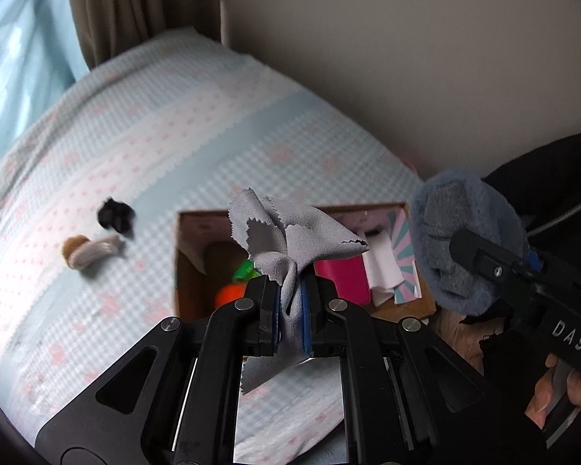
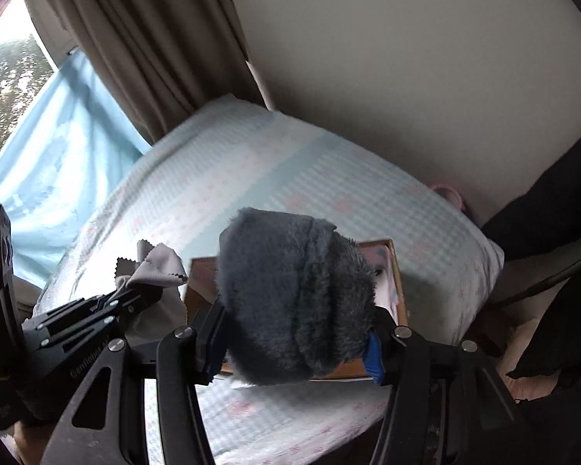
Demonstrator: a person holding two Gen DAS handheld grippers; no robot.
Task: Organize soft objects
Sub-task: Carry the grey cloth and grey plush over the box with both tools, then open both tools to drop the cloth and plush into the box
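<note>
The left tool [image 1: 290,302] was clamped tight on a thin grey microfibre cloth with pinked edges [image 1: 286,240], pinched at its gathered middle; loose corners fanned upward above the pads and a tail hung below, so its long axis ran roughly along the fingers. The cloth was judged very light, limp and somewhat slippery; a bunched-centre hold suited it, since an edge hold could slide out. The right tool [image 2: 296,333] was closed about a thick blue-grey fluffy fabric bundle [image 2: 290,294], its jaws standing partly apart across the bulk. This item was judged soft, compressible and light, best held across its middle; it bulged forward beyond the fingers, and its true long axis could not be fixed, as it filled the view. Both items were held above the checked blue-and-pink bedspread [image 1: 143,147], near an open brown cardboard box [image 1: 197,232] that already held an orange item and pink and white pieces. Small dark and beige soft items [image 1: 97,244] lay on the bed, apart from the box.
</note>
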